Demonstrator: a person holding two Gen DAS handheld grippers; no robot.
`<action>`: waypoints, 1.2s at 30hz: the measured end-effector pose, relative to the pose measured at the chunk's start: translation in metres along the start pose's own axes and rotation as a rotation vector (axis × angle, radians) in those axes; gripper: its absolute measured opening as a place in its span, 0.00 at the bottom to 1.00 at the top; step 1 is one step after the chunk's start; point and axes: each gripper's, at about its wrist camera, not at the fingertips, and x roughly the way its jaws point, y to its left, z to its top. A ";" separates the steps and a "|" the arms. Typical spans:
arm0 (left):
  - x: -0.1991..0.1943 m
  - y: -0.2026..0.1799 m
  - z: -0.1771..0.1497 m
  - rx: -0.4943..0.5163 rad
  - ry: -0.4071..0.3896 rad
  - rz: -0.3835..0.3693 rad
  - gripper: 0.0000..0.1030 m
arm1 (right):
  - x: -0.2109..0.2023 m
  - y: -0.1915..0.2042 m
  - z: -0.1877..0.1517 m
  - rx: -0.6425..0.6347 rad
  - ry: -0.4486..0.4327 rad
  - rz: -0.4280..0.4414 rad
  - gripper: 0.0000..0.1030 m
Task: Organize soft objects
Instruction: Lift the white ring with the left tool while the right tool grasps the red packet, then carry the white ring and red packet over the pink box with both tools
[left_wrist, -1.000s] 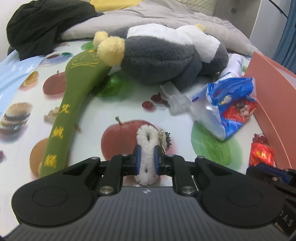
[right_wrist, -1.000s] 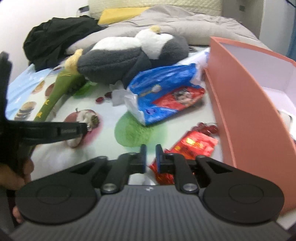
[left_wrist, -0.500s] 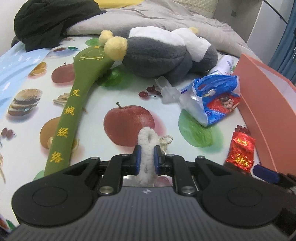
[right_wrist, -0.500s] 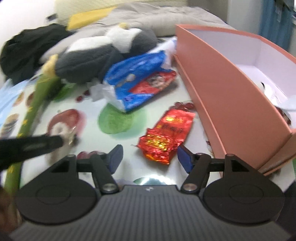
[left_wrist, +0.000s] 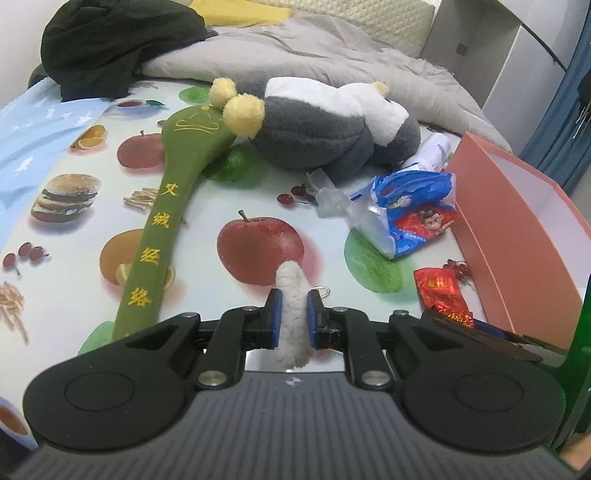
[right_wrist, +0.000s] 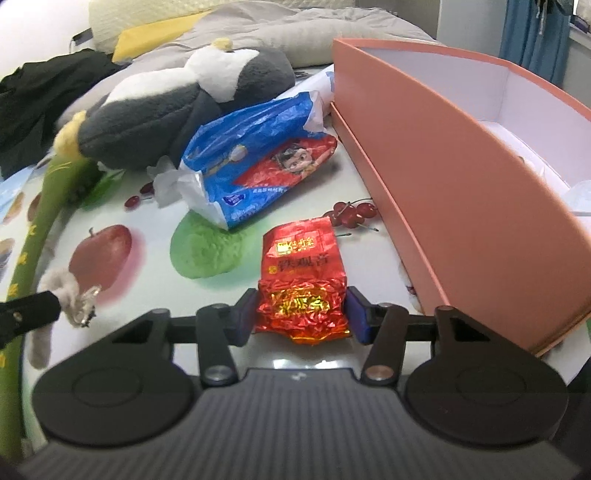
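Note:
My left gripper (left_wrist: 292, 314) is shut on a white fluffy keychain (left_wrist: 292, 295), held above the fruit-print cloth; it also shows in the right wrist view (right_wrist: 64, 291). My right gripper (right_wrist: 301, 314) is open, its jaws on either side of a red foil packet (right_wrist: 301, 280) lying on the cloth. A grey-and-white plush toy (left_wrist: 325, 125) lies further back. A green embroidered soft paddle (left_wrist: 166, 206) lies at the left. A blue tissue pack (right_wrist: 255, 155) lies in the middle.
A salmon-coloured open box (right_wrist: 461, 192) stands at the right, close to the red packet. Black clothing (left_wrist: 110, 40) and a grey quilt (left_wrist: 332, 51) lie at the back. A white tube (left_wrist: 436, 147) lies by the box.
My left gripper has lifted the fluffy keychain up and back from the cloth. My right gripper opened and moved forward so that its jaws flank the red foil packet.

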 end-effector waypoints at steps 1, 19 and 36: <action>-0.003 0.001 -0.001 -0.005 0.000 -0.009 0.17 | -0.003 -0.002 -0.001 -0.003 0.002 0.004 0.52; -0.038 -0.001 -0.006 0.025 -0.006 -0.032 0.17 | -0.081 -0.006 -0.004 -0.013 -0.034 0.173 0.52; 0.014 -0.027 0.101 0.053 0.028 -0.066 0.17 | -0.065 -0.011 0.095 0.022 0.012 0.253 0.52</action>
